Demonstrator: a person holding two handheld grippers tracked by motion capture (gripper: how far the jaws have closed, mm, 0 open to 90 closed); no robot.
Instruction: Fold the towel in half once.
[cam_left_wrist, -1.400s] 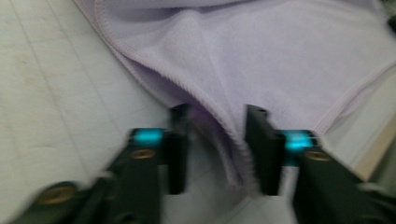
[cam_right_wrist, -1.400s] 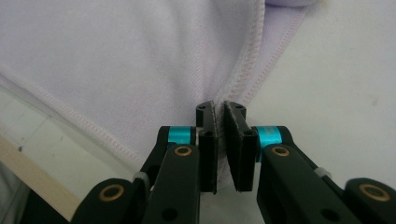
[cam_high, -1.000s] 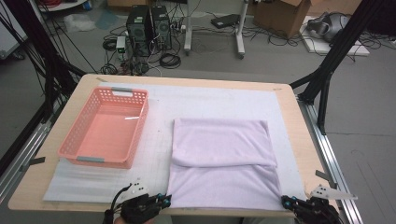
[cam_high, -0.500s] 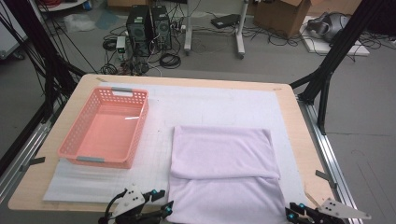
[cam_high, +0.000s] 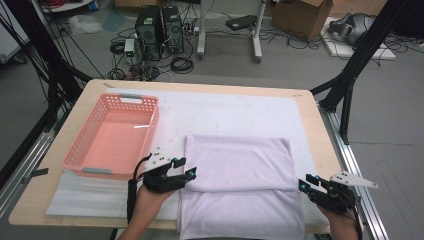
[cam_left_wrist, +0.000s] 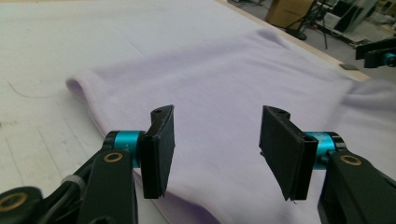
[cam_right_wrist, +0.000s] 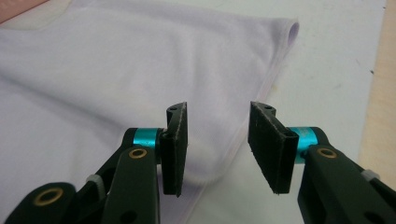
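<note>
Left claw (cam_high: 186, 172) and right claw (cam_high: 306, 186), both with jaws apart and holding nothing, flank the side edges of a lilac cloth (cam_high: 240, 170). The cloth lies on the white mat (cam_high: 240, 112) of the desk (cam_high: 320, 135), far part doubled over the near part. One fold appears done; further folding, perhaps transfer to the empty pink basket (cam_high: 112, 137), likely remains.

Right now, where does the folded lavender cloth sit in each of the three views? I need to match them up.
High view: the lavender cloth lies near-centre on the white mat, between both grippers.
Left gripper view: it spreads ahead of and under the open jaws.
Right gripper view: it covers the left and centre, its edge running between the jaws.
Shared landmark: the white mat bordering the cloth.
</note>
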